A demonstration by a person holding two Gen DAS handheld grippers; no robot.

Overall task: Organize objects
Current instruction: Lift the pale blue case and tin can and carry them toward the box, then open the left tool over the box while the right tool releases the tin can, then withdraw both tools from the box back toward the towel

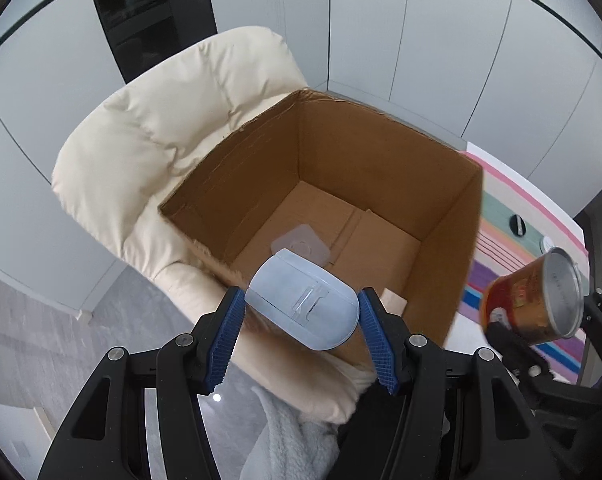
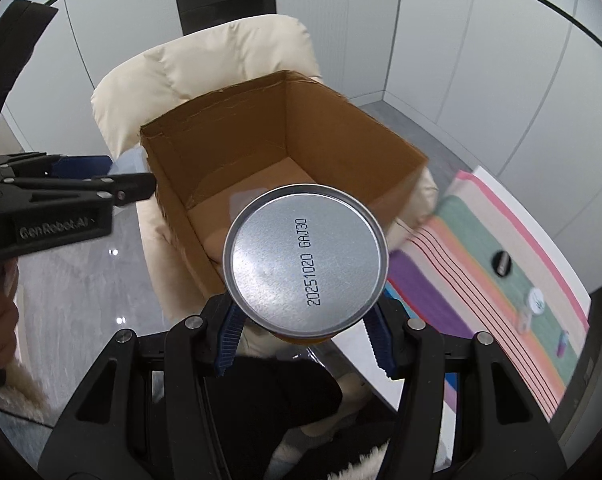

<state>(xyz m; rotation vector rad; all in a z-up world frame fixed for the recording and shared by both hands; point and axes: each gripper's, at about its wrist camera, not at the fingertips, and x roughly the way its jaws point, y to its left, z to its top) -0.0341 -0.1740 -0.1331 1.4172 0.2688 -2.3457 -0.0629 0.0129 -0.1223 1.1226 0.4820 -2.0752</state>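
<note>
Both tools loaded, box dead ahead and below

My left tool (image 1: 301, 312) is clamped across the short width of a pale blue plastic case (image 1: 305, 300), whose long axis runs forward along the fingers, sitting right over the near rim of the open cardboard box (image 1: 381, 168), so that one's closest to dropping in. My right tool (image 2: 301, 320) is squeezing a tin can (image 2: 305, 256) by its sides, silver end facing the camera, hanging just short of the box's near corner and a bit off to the right. The box sits on a cream padded chair (image 1: 161, 128), with a clear lid (image 1: 301, 242) already on its floor. The striped cloth (image 2: 481, 248) on the bench lies to the right, with a few small bits on it.
</note>
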